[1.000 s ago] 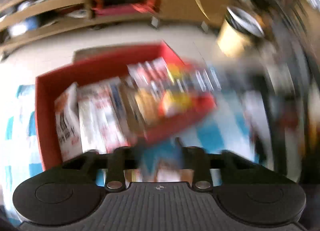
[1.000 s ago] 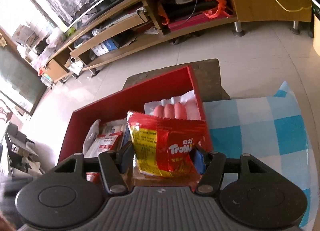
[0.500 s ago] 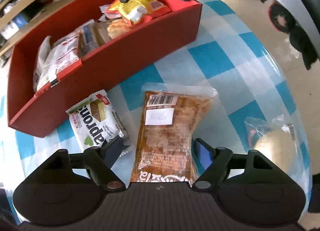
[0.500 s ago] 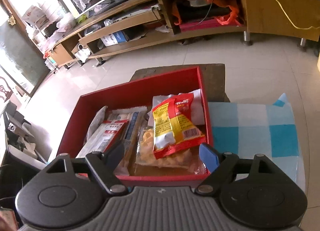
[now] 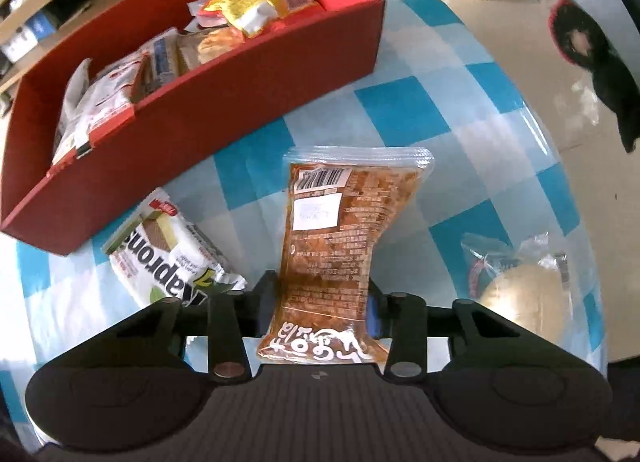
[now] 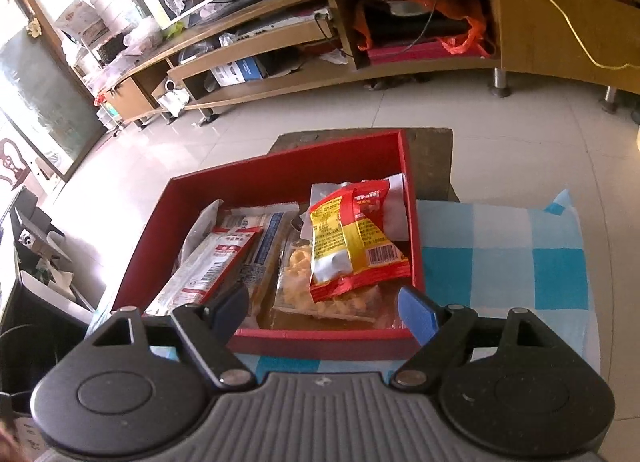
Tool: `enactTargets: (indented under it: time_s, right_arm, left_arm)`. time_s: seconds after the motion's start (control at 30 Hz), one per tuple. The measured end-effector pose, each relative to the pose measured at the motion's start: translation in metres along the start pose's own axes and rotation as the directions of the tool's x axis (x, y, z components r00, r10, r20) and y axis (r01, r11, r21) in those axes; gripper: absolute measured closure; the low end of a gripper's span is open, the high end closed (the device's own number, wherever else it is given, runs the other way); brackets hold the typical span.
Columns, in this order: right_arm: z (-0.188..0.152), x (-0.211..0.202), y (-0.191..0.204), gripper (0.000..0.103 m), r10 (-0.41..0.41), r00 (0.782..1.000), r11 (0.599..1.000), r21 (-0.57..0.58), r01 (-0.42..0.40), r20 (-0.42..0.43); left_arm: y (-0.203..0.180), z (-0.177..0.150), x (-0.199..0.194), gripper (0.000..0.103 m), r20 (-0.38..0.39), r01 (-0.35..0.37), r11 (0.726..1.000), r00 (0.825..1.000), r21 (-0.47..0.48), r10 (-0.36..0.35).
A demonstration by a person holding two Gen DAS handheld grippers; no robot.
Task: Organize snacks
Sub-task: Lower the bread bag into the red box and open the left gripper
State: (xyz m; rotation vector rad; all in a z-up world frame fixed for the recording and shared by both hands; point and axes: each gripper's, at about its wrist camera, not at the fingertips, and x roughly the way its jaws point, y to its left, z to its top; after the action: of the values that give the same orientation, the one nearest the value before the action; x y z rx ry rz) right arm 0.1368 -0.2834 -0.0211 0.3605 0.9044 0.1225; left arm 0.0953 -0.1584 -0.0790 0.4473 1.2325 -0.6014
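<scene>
A brown snack packet [image 5: 332,222] lies on the checked tablecloth [image 5: 420,110], and its lower half sits between my left gripper's [image 5: 320,294] jaws. They are closing, and the pads pinch the packet into a waist. The red box [image 5: 200,102] stands behind it, holding several snack packs. A yellow and red gummy bag [image 6: 352,238] lies loose at the right end of the red box [image 6: 288,158]. My right gripper [image 6: 324,306] hovers open over the box's near wall, with nothing between its fingers.
A white wafer pack [image 5: 172,258] lies left of the brown packet, close to my left finger. A bun in a clear wrapper [image 5: 520,294] lies at the right, near the table's edge. Beyond the box are tiled floor and a long wooden cabinet [image 6: 400,66].
My left gripper came down from the box to the table and narrowed onto the brown packet. My right gripper let go of the gummy bag, which now lies in the box.
</scene>
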Motion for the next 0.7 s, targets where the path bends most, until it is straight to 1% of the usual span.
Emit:
enactTargets:
  time_s: [0.03,0.07,0.1,0.13,0.2,0.27,0.33,0.4,0.47,0.53,0.57,0.6,0.67,0.7]
  right_arm:
    - [0.000,-0.002,-0.001,0.025,0.002,1.000,1.000,0.003,-0.002,0.006]
    - [0.001,-0.004,-0.002,0.026,0.003,1.000,1.000,0.008,-0.003,0.014]
    - [0.001,-0.005,-0.003,0.029,0.003,1.000,1.000,0.016,-0.004,0.021]
    - [0.002,-0.006,-0.005,0.032,0.008,1.000,1.000,0.023,-0.008,0.025]
    - [0.003,-0.007,-0.007,0.034,0.014,1.000,0.999,0.041,-0.015,0.026]
    - [0.003,-0.008,-0.008,0.034,0.005,0.999,0.999,0.048,-0.006,0.033]
    - [0.004,-0.010,-0.011,0.034,0.002,0.999,0.998,0.063,-0.005,0.041]
    - [0.006,-0.012,-0.014,0.034,-0.004,0.998,0.996,0.084,-0.001,0.057]
    - [0.008,-0.013,-0.017,0.034,-0.006,0.998,0.995,0.100,-0.001,0.068]
    - [0.010,-0.013,-0.019,0.034,-0.011,0.997,0.993,0.117,0.003,0.074]
    - [0.011,-0.012,-0.020,0.034,-0.009,0.997,0.992,0.126,0.000,0.078]
    - [0.012,-0.011,-0.020,0.034,-0.013,0.997,0.992,0.125,0.004,0.074]
    - [0.014,-0.008,-0.019,0.034,-0.039,0.996,0.993,0.115,0.029,0.079]
    - [0.014,-0.006,-0.018,0.034,-0.037,0.997,0.994,0.109,0.029,0.072]
  left_arm:
    - [0.005,-0.002,-0.007,0.061,0.014,0.024,0.999,1.000,-0.039,-0.023]
    - [0.012,-0.001,-0.013,0.062,0.032,0.062,0.994,0.998,-0.091,-0.059]
    - [0.019,-0.001,-0.018,0.062,0.046,0.081,0.988,0.996,-0.128,-0.075]
    - [0.021,0.002,-0.021,0.062,0.062,0.087,0.985,0.995,-0.147,-0.078]
    - [0.028,0.003,-0.032,0.063,0.096,0.079,0.981,0.993,-0.176,-0.063]
    - [0.041,0.005,-0.046,0.063,0.146,0.150,0.965,0.982,-0.215,-0.120]
    - [0.048,0.010,-0.061,0.063,0.199,0.171,0.960,0.972,-0.223,-0.127]
    - [0.054,0.017,-0.075,0.063,0.244,0.164,0.960,0.964,-0.227,-0.107]
    - [0.060,0.029,-0.079,0.062,0.266,0.144,0.957,0.961,-0.251,-0.075]
    - [0.064,0.043,-0.076,0.063,0.261,0.086,0.956,0.965,-0.282,-0.010]
    - [0.068,0.051,-0.074,0.063,0.263,0.047,0.954,0.964,-0.297,0.034]
    - [0.071,0.054,-0.074,0.063,0.260,0.028,0.950,0.964,-0.310,0.057]
    - [0.081,0.065,-0.068,0.062,0.253,0.035,0.938,0.966,-0.344,0.057]
    - [0.085,0.071,-0.063,0.062,0.246,0.021,0.934,0.967,-0.356,0.072]
